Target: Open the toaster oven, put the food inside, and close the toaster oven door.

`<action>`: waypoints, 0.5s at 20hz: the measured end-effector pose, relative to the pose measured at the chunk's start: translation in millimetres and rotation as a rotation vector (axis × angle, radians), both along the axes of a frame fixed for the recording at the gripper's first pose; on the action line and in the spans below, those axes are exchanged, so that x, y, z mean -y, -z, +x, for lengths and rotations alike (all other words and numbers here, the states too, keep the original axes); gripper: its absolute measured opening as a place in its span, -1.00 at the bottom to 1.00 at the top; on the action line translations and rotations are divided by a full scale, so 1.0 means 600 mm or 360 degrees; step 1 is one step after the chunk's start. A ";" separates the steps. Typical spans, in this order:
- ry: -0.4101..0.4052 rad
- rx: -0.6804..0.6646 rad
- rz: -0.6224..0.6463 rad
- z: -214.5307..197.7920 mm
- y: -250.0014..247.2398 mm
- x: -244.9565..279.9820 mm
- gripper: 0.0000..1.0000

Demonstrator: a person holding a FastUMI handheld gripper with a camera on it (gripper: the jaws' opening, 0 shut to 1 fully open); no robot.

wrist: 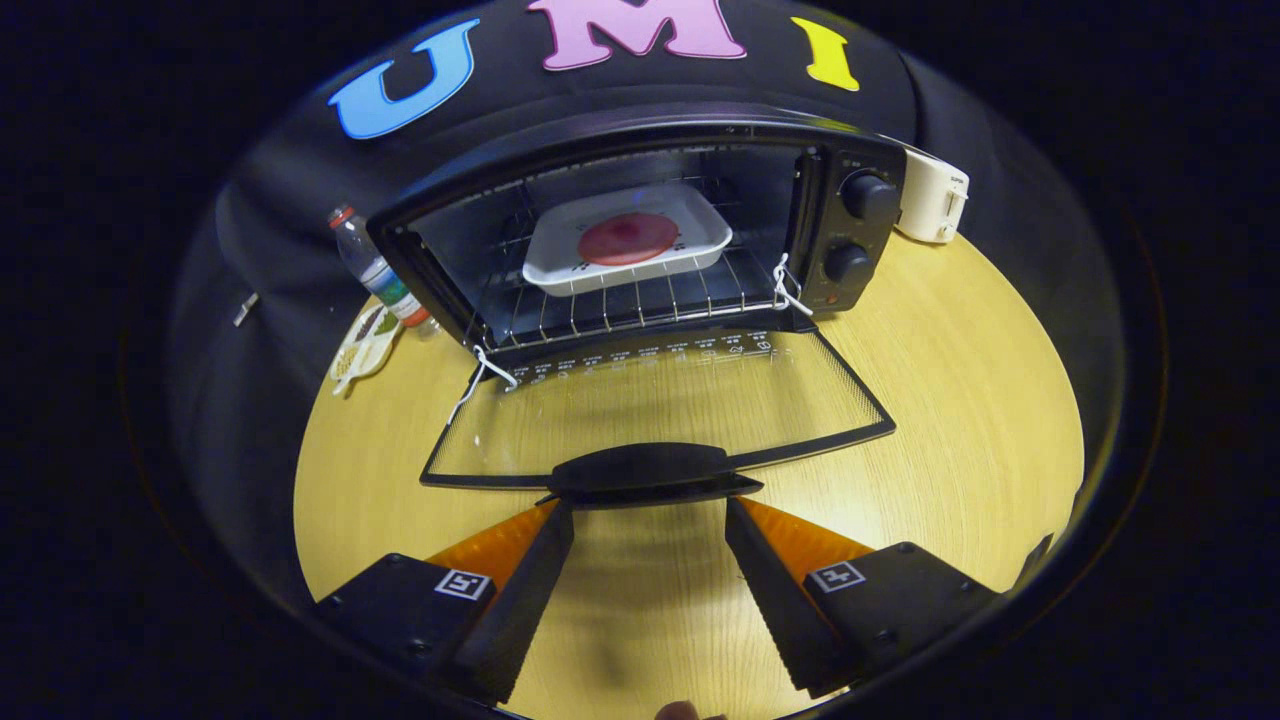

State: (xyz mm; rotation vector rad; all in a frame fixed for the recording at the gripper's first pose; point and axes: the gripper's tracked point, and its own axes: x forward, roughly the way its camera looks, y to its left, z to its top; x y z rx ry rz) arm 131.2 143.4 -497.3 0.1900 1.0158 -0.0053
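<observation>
A black toaster oven (640, 230) stands at the back of the round wooden table (960, 400). Its glass door (660, 410) lies folded down flat toward me, with the door handle (645, 470) at its near edge. Inside, on the wire rack (620, 305), rests a white tray (625, 245) holding a round red piece of food (628, 238). My gripper (650, 510) is open, its fingertips just under and either side of the door handle. Nothing sits between the fingers.
Two knobs (865, 195) sit on the oven's right panel. A plastic water bottle (375, 270) and a patterned packet (365, 345) lie to the left of the oven. A white appliance (930, 195) stands behind the oven's right side.
</observation>
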 end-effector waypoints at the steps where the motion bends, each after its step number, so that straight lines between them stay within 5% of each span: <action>1: 0.0006 0.0014 0.0004 0.002 -0.007 -0.001 0.98; 10: -0.0053 0.0253 -0.0093 0.029 -0.073 -0.006 0.98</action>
